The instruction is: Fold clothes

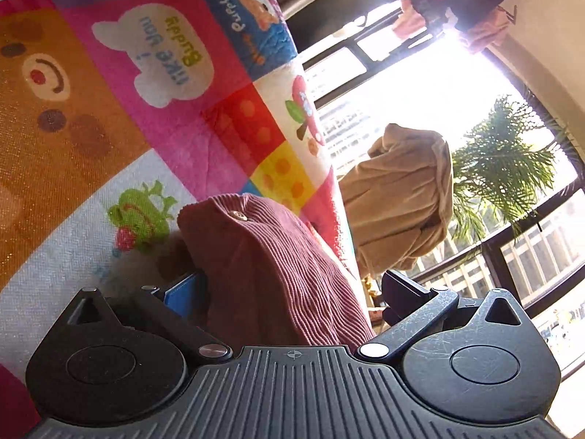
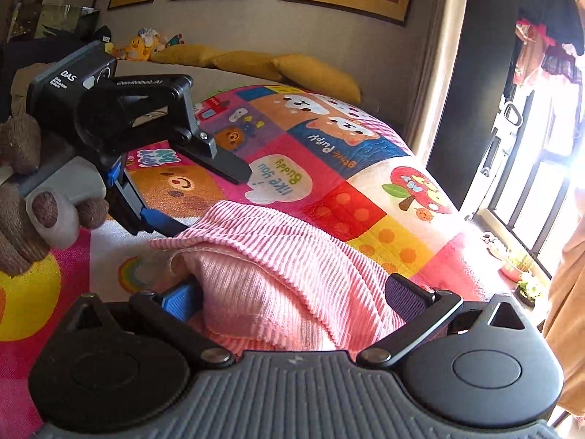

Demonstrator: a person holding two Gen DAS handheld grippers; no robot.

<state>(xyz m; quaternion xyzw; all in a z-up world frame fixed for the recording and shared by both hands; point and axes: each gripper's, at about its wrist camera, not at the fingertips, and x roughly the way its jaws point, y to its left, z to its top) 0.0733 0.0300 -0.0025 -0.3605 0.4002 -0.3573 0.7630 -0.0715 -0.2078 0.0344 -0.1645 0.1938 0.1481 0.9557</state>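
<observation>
The pink ribbed garment [image 2: 278, 267] lies bunched on the colourful blanket [image 2: 310, 153], near its window-side edge. The right gripper [image 2: 292, 300] and the left gripper [image 1: 289, 292] both have cloth between their fingers, but whether they are squeezing it cannot be told. The cloth looks soft, light and floppy, so a seam or hem edge is likely the best hold.

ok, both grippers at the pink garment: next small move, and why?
Probably close the right gripper on the pink garment: its fingers stand wide apart with bunched fabric between them, so nothing is gripped yet. The left gripper looks equally open around the same cloth.
</observation>
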